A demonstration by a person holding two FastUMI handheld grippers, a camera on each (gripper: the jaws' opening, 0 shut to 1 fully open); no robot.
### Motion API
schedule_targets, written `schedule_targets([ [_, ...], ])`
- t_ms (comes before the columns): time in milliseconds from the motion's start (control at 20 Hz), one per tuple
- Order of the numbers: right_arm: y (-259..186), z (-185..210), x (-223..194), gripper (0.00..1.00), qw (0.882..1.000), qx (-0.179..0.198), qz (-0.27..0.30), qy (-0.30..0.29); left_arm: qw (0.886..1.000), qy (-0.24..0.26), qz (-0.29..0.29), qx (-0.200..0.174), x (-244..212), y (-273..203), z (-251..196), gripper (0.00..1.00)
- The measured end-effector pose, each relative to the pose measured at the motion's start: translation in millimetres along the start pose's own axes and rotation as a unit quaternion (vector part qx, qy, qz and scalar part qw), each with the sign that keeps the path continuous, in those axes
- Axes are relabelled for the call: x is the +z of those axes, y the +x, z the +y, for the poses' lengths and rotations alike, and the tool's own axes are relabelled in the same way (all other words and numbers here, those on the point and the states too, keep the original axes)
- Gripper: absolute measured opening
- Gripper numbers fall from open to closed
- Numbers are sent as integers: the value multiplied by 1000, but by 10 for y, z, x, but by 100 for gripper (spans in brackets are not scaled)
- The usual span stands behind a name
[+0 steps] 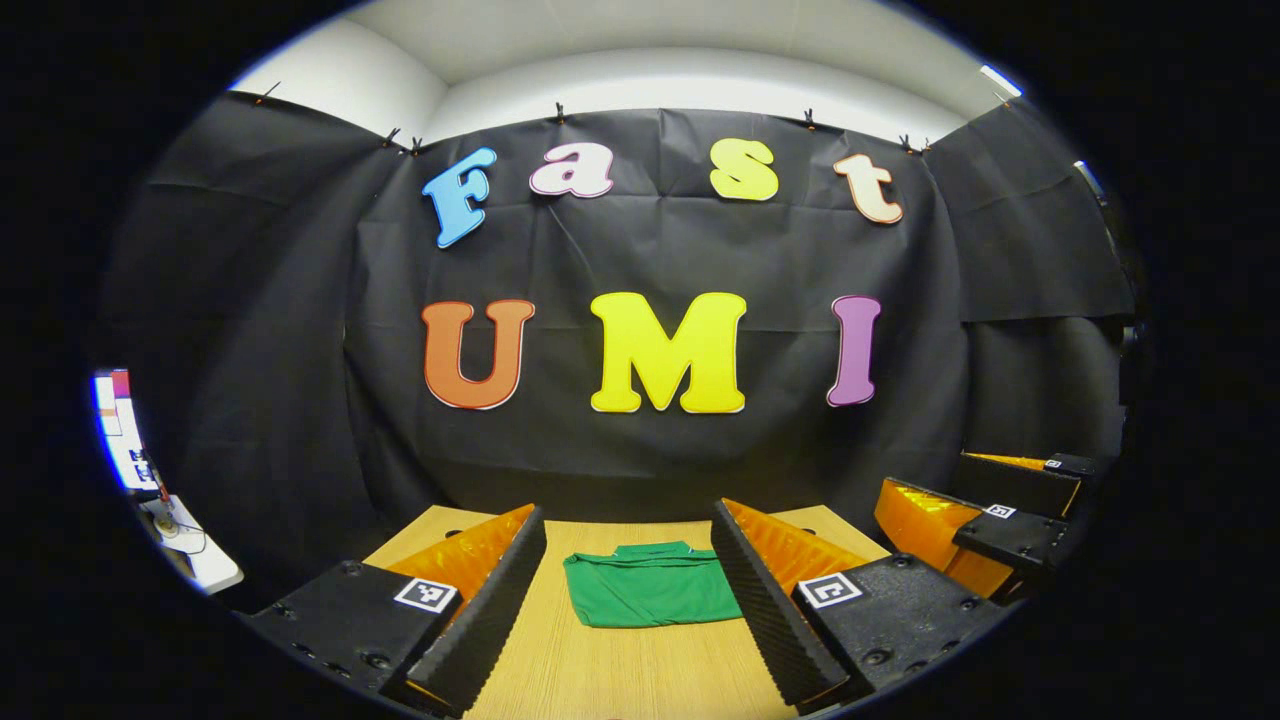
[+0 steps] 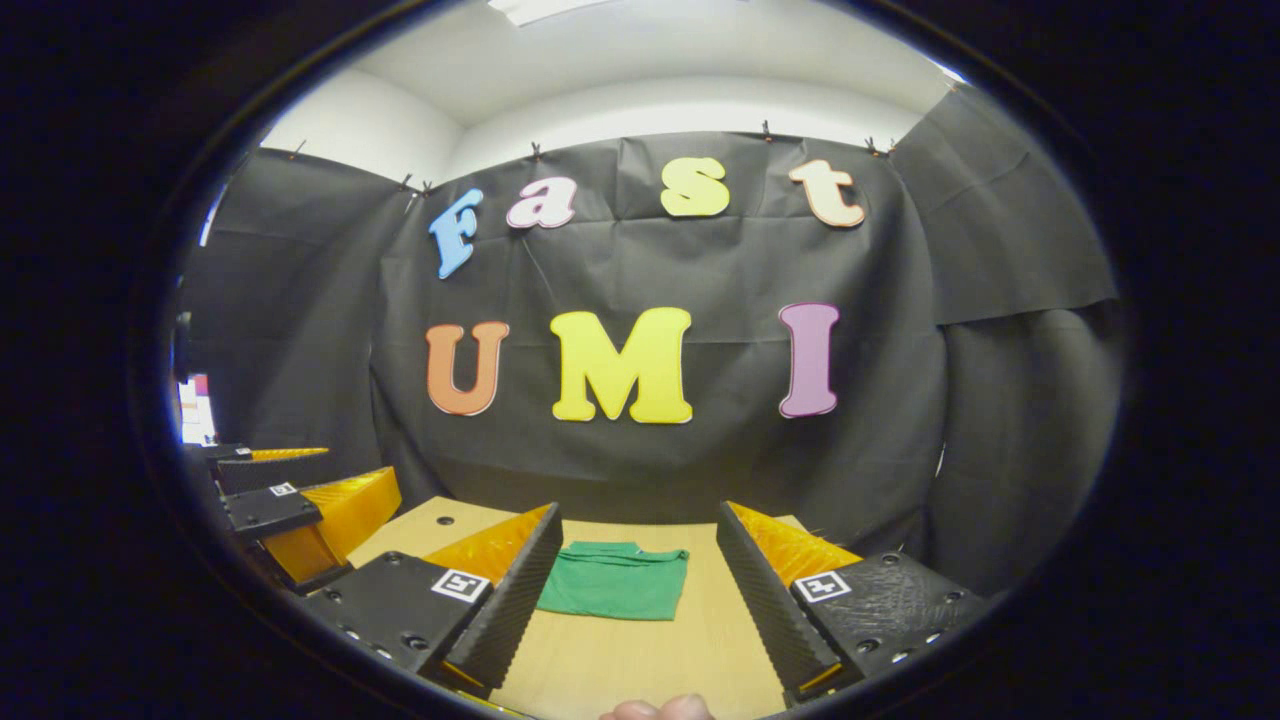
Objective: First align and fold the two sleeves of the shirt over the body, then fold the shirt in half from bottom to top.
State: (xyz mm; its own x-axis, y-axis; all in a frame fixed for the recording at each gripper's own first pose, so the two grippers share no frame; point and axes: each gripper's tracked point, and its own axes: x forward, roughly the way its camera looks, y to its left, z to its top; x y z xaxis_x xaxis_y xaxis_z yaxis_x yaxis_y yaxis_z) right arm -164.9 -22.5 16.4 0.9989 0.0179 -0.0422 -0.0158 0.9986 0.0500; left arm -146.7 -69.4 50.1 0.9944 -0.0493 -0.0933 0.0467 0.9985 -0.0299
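— Black cloth is hung across the back of the booth, pinned along its top edge below a white wall and ceiling, and a pale wooden tabletop (image 1: 620,660) is set in front of it. What is laid on that tabletop?

— A green shirt (image 1: 650,585) is seen lying flat, folded into a compact rectangle with its collar at the far edge. In the right gripper view it is found between that gripper's fingers and toward the left one (image 2: 613,582).

— How is the left gripper (image 1: 628,575) held?

— It is held above the tabletop with its fingers spread wide apart, nothing being touched by them. The shirt is framed between them, farther off.

— And the right gripper (image 2: 638,575)?

— Its fingers are likewise parted and nothing is clasped. It is also seen at the right edge of the left gripper view (image 1: 985,525), beside the left one and well clear of the shirt. A fingertip (image 2: 660,708) of the person is glimpsed at the bottom of the right gripper view.

— Is anything else noted?

— A small hole (image 2: 444,520) is seen near the tabletop's far left corner.
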Motion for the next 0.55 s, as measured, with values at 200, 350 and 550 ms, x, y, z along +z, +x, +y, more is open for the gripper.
schedule_targets([
  [200,0,91,3,94,1000,6,-3,-8,1000,0,-2,6,-12,39,80,100],
  [350,-17,76,27,95,1000,3,-4,-9,1000,-10,2,4,-27,53,67,100],
  [550,-18,30,16,95,1000,-7,-5,-5,1000,-8,1,-2,-29,71,69,100],
])
